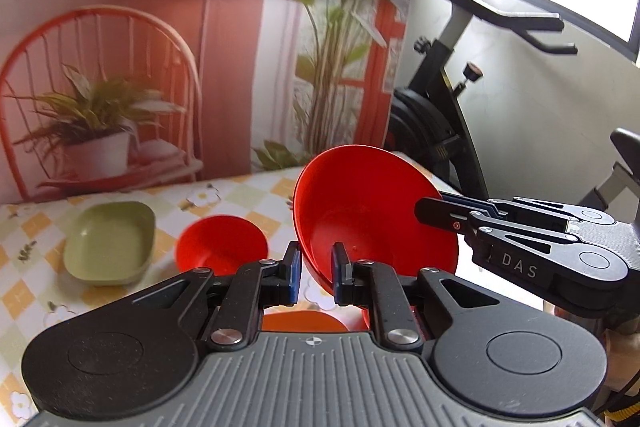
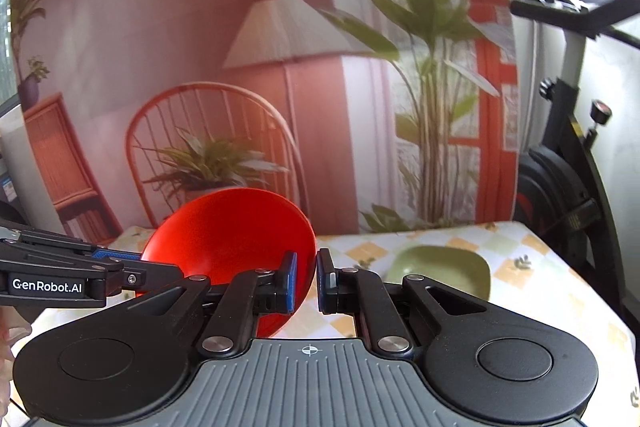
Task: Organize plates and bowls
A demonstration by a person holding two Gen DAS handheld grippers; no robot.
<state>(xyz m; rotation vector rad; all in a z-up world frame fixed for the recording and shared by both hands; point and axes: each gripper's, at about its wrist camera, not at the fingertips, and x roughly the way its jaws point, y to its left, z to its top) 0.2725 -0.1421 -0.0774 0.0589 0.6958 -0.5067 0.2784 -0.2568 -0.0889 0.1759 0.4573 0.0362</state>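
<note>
A large red bowl [image 1: 368, 211] hangs tilted above the table, its opening turned toward the left wrist camera. My left gripper [image 1: 317, 273] is shut on its lower rim, blue pads on either side of the wall. My right gripper [image 1: 430, 215] reaches in from the right and is shut on the opposite rim. In the right wrist view the red bowl [image 2: 232, 235] has its right rim pinched in my right gripper [image 2: 307, 281], while the left gripper [image 2: 138, 265] holds its left edge. A smaller red bowl [image 1: 222, 241] and a green square dish [image 1: 110, 243] rest on the table.
The table [image 1: 36, 291] carries a yellow checked floral cloth. An orange plate [image 1: 304, 321] shows just below my left fingers. The green dish [image 2: 440, 271] lies right of the held bowl. A printed backdrop stands behind the table, and an exercise bike [image 1: 448, 99] is beyond its right edge.
</note>
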